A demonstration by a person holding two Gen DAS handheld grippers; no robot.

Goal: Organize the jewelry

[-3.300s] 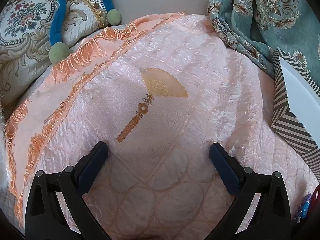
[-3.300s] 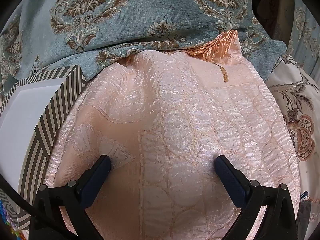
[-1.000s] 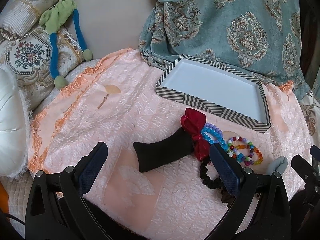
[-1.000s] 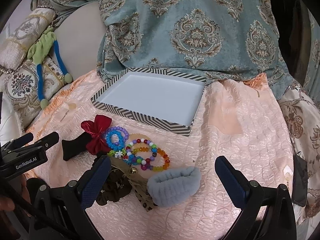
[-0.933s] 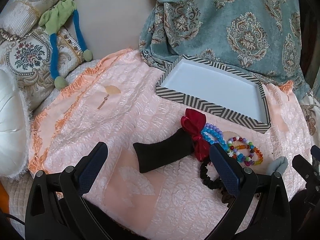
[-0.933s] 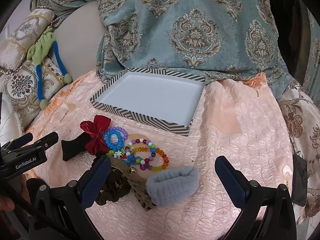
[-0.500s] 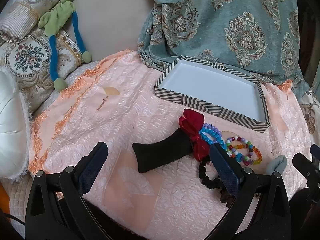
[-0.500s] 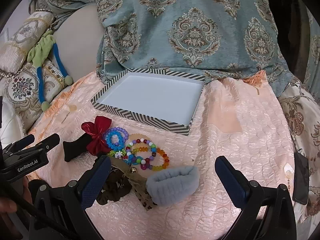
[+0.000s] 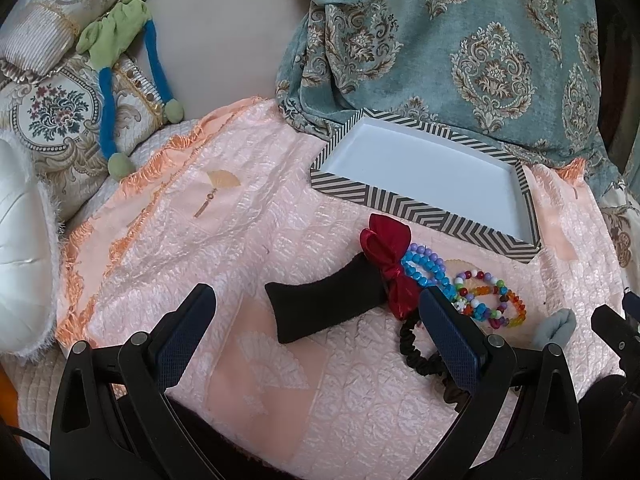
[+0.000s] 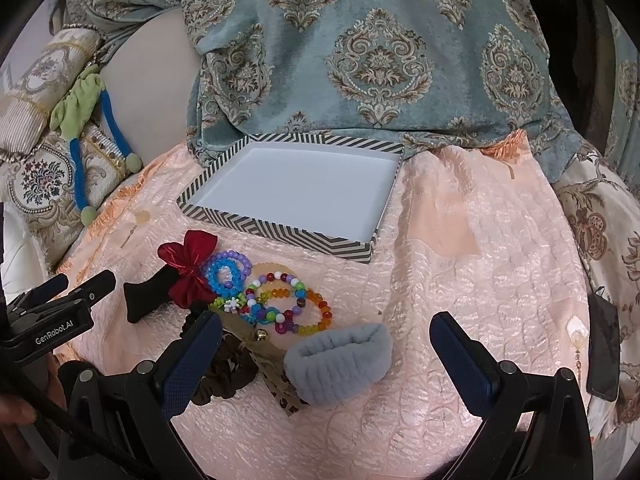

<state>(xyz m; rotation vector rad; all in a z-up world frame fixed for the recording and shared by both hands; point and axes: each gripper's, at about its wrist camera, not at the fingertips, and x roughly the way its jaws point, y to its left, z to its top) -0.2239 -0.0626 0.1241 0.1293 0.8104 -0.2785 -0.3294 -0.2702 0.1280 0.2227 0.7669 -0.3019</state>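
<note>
A striped box with a white inside [image 10: 296, 188] lies empty on the pink quilt; it also shows in the left wrist view [image 9: 424, 168]. In front of it lies a pile: a red bow [image 10: 188, 266] on a black pad [image 9: 324, 306], blue bead bracelets [image 10: 226, 270], rainbow bead bracelets [image 10: 288, 300], a grey fuzzy band [image 10: 340, 362], dark scrunchies [image 10: 224, 376] and a leopard ribbon with a bell [image 10: 262, 336]. My left gripper [image 9: 316, 328] is open above the black pad. My right gripper [image 10: 326, 352] is open around the grey band, held above it.
A teal damask cloth [image 10: 380, 52] hangs behind the box. Embroidered cushions and a green-and-blue soft toy [image 9: 116, 56] lie at the left. A white fluffy pillow [image 9: 20, 248] sits at the far left. A dark phone [image 10: 602, 344] lies at the right edge.
Since 3.3 s ago both grippers pulled back from close over the quilt, bringing the box and pile into view. In the last second both views shifted only slightly.
</note>
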